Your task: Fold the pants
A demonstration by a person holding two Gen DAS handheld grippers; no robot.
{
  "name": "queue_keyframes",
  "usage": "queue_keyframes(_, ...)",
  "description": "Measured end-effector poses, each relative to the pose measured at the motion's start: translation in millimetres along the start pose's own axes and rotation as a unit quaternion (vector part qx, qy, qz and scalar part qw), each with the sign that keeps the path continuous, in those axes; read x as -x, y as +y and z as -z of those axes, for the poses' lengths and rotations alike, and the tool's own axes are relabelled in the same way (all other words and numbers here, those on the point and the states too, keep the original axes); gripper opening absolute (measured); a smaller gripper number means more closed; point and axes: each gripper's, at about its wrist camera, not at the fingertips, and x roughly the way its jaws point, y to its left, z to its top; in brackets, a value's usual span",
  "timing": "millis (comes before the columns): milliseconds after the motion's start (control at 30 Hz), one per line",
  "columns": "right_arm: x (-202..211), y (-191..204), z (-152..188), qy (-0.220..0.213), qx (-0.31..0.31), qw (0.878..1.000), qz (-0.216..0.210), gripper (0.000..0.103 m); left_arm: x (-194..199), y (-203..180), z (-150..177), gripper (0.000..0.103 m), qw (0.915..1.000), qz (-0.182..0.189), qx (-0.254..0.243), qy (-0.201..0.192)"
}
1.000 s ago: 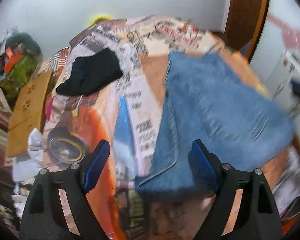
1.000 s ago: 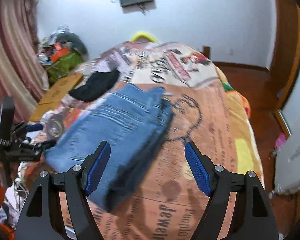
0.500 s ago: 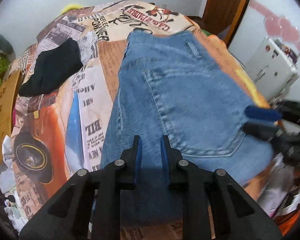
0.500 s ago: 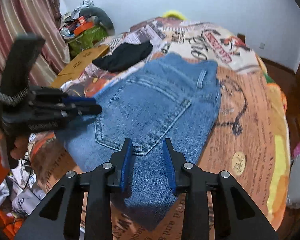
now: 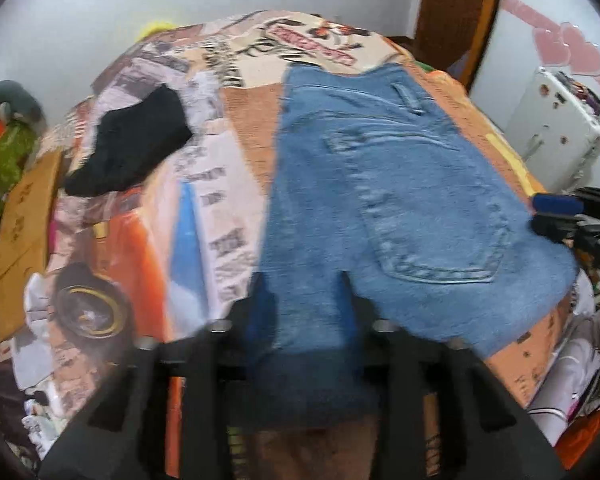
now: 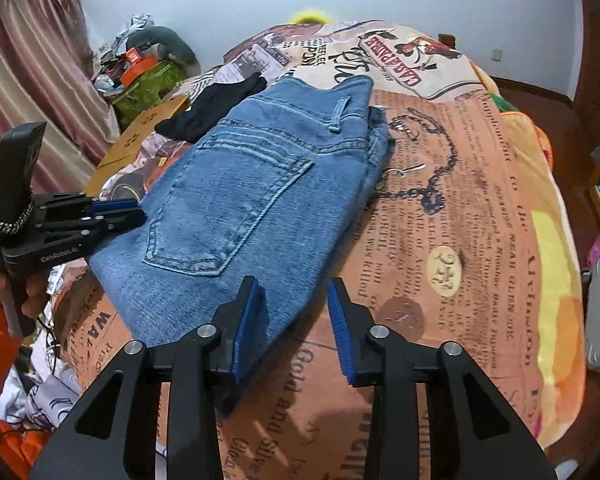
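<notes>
Blue jeans (image 5: 380, 200) (image 6: 240, 192) lie folded on the printed blanket (image 5: 160, 220) (image 6: 480, 200), back pocket up. My left gripper (image 5: 306, 312) hangs low over the near edge of the jeans. Its jaws are opening, denim lies between the blurred fingers and no pad presses on it. In the right wrist view the left gripper (image 6: 120, 212) is at the jeans' left edge, held by a hand in an orange sleeve. My right gripper (image 6: 296, 320) is over the jeans' near right corner. Its jaws are opening too, with the denim edge and blanket in the gap. The right gripper (image 5: 552, 212) also shows beside the jeans.
A black garment (image 5: 132, 148) (image 6: 216, 110) lies on the bed behind the jeans. A cardboard sheet (image 5: 24, 208) and a clutter pile (image 6: 140, 64) stand off the bed's left side. A white appliance (image 5: 556, 132) and a wooden door (image 5: 456, 12) are to the right.
Both grippers stood wide open a second ago, closed almost fully half a second ago, and have parted again. Both have sunk closer to the jeans.
</notes>
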Motion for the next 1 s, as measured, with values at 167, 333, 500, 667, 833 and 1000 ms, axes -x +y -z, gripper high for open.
queue_keyframes(167,15.2,-17.1,-10.3,-0.01,-0.008,0.999,0.053,0.039,14.5,24.2,-22.4,0.055,0.999,-0.04,0.008,-0.02)
queue_keyframes(333,18.9,-39.4,-28.9,-0.022,-0.054,0.997,0.055,0.049,18.5,31.1,-58.3,0.082,0.9989,-0.005,0.02,-0.042)
queue_keyframes(500,13.3,-37.6,-39.2,-0.03,-0.064,0.997,0.033,0.068,-12.9,16.3,-84.0,0.086,0.9996,0.013,-0.014,-0.02)
queue_keyframes(667,-17.5,-38.1,-40.2,0.003,-0.073,0.997,0.009,0.069,-61.3,15.1,-89.6,0.086,0.9978,0.055,-0.015,0.034)
queue_keyframes(833,-43.1,-42.9,-36.0,0.026,-0.097,0.994,-0.033,0.069,-80.3,29.4,-93.2,0.086,0.9902,0.119,0.02,0.07)
queue_keyframes(1000,-58.1,-52.0,-37.2,0.032,-0.133,0.988,-0.073,0.07,-92.3,34.5,-98.1,0.088,0.9832,0.156,0.02,0.093)
